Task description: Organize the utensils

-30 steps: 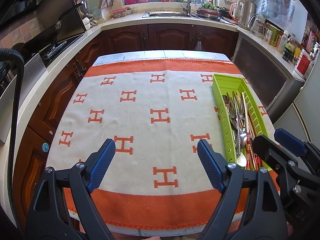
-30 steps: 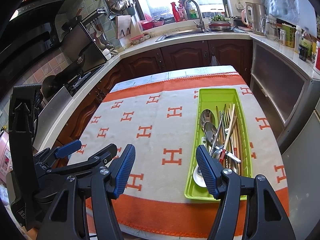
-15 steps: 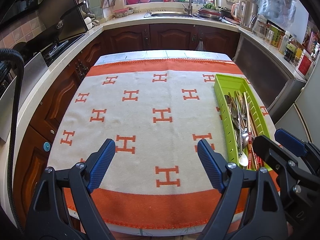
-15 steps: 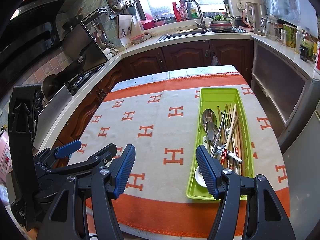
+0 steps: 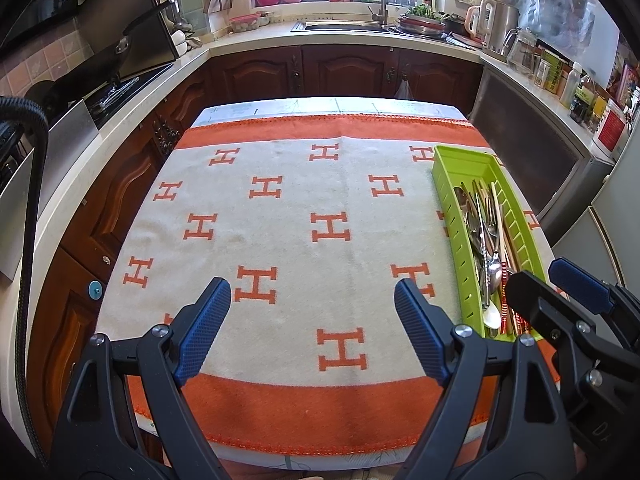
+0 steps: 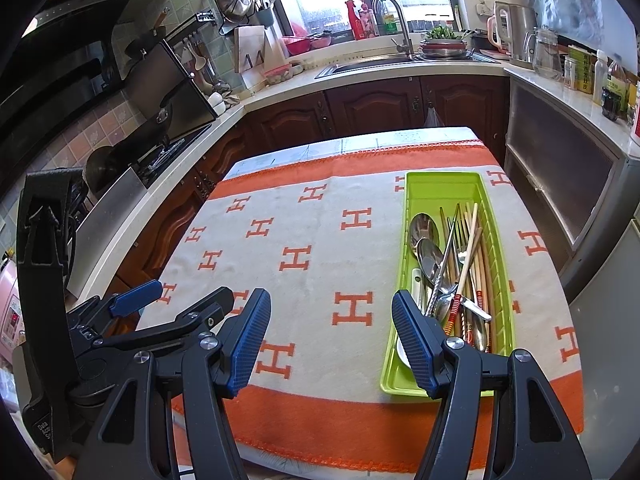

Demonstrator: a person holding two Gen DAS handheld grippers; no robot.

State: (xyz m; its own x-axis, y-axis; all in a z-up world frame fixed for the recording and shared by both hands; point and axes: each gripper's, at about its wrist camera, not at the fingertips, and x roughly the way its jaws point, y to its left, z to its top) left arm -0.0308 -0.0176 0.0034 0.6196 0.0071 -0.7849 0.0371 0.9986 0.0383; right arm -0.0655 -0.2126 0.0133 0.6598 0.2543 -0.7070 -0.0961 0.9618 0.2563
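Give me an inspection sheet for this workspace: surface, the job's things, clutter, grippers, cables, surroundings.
Surface: table under an orange-and-cream blanket with H marks, lying flat.
Job's things: green tray on the blanket's right side, holding mixed utensils: spoons, forks, chopsticks, piled loosely and crossing.
Clutter: nothing seen on the blanket besides the tray.
Grippers: left gripper open, empty, above the blanket's near part; right gripper open, empty, its right finger in front of the tray's near end.
Cables: a black hose at the left edge of the left view.
Surroundings: kitchen counter with sink, stove, kettle, dark wood cabinets.
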